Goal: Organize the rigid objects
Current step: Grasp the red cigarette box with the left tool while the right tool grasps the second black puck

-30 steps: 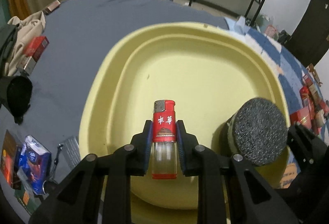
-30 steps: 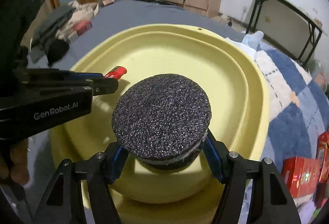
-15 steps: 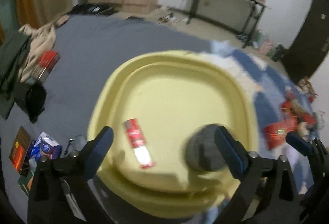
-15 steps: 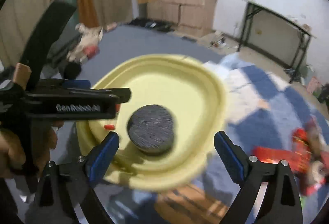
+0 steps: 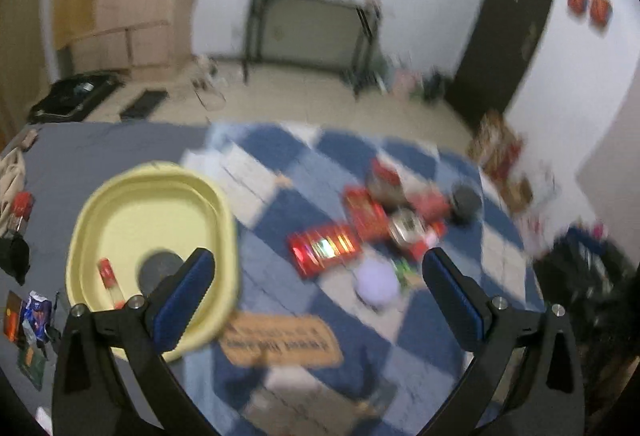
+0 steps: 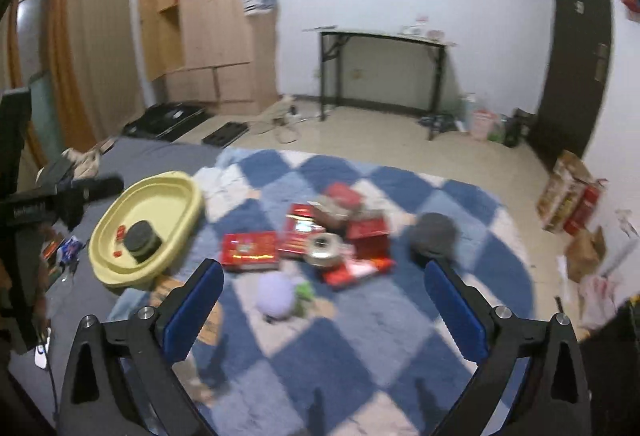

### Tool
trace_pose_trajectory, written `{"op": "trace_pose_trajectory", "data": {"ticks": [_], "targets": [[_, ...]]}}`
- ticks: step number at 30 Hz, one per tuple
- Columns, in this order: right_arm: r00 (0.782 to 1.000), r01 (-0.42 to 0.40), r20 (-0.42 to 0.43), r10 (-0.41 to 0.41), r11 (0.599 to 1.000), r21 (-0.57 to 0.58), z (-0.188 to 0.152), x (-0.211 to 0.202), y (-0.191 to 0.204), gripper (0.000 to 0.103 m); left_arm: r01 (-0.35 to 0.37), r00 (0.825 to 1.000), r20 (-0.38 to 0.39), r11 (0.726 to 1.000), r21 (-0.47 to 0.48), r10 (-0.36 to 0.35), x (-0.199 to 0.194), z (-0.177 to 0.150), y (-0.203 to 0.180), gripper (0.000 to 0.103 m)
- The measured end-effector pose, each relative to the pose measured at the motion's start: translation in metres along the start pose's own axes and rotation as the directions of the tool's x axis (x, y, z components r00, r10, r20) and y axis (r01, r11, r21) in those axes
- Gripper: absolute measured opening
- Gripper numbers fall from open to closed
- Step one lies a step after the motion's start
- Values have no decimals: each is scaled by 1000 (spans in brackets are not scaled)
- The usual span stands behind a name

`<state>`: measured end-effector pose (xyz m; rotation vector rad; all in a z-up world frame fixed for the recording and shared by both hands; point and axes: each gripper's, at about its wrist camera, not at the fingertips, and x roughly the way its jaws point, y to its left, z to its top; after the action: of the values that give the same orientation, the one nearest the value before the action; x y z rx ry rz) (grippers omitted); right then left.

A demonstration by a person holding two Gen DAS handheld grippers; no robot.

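Above the rug [image 6: 360, 336], both grippers' fingers [image 5: 188, 292] [image 6: 196, 304] gape wide, holding nothing.

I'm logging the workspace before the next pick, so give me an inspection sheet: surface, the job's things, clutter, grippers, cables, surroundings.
Surface: blue-and-white checked rug beside a grey cover.
Job's things: yellow tray holds a red lighter and a dark round disc; red boxes, a metal tin and a second dark disc lie on the rug.
Clutter: lilac soft toy; packets left of the tray.
Grippers: left gripper open, empty; right gripper opening, nothing between its jaws.
Cables: cords on the floor.
Surroundings: wooden wardrobe, black-framed table, dark door.
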<state>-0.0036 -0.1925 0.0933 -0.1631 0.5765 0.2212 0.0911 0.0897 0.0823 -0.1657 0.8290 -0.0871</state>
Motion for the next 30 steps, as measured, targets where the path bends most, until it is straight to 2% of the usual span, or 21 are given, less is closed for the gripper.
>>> {"op": "trace_pose_trajectory", "data": {"ticks": [1,3,5,7,9,12,14,17,22,24,26,30], "targets": [[1000,13,7,-13,1000,10,-4,-6,-6,103,8,1000,-25,1000,13,-8,4,3,-14,103],[999,31,11,-31,999,42,-15,-18,-24,103,19,1000,-16,1000,13,-18,4,6,-31,103],[999,32,14,-33,994,104,-26,-22,-40,103,-22,1000,6,1000,9,22,3,12,-47,103],[999,30,13,-33,986,166,-33,-26,-55,103,-27,1000,15,1000,-1,27,1,19,-60,103],[1000,26,8,-28,980,199,-38,-26,-67,103,-14,999,50,1000,10,14,1,23,-64,103],[999,33,-18,-30,980,196,-42,-20,-80,103,-31,997,77,999,41,28,9,8,-58,103],[999,48,-33,-42,983,179,-44,-14,-84,103,-29,999,41,998,56,26,25,-6,-44,103],[997,43,-69,-29,980,197,-45,15,-86,103,-28,999,-31,999,29,29,53,-21,-18,103],[996,20,-88,-3,980,197,-48,65,-88,103,-24,998,-65,999,48,27,88,-37,6,103],[996,39,-88,-23,982,187,-46,82,-94,103,-43,995,-92,998,43,47,105,-35,9,103],[992,96,-101,-76,973,208,-38,100,-110,103,-66,992,-110,998,13,67,124,-32,13,103],[984,162,-113,-137,954,253,-18,139,-142,103,-86,977,-206,991,-100,64,165,-24,17,103]]}}
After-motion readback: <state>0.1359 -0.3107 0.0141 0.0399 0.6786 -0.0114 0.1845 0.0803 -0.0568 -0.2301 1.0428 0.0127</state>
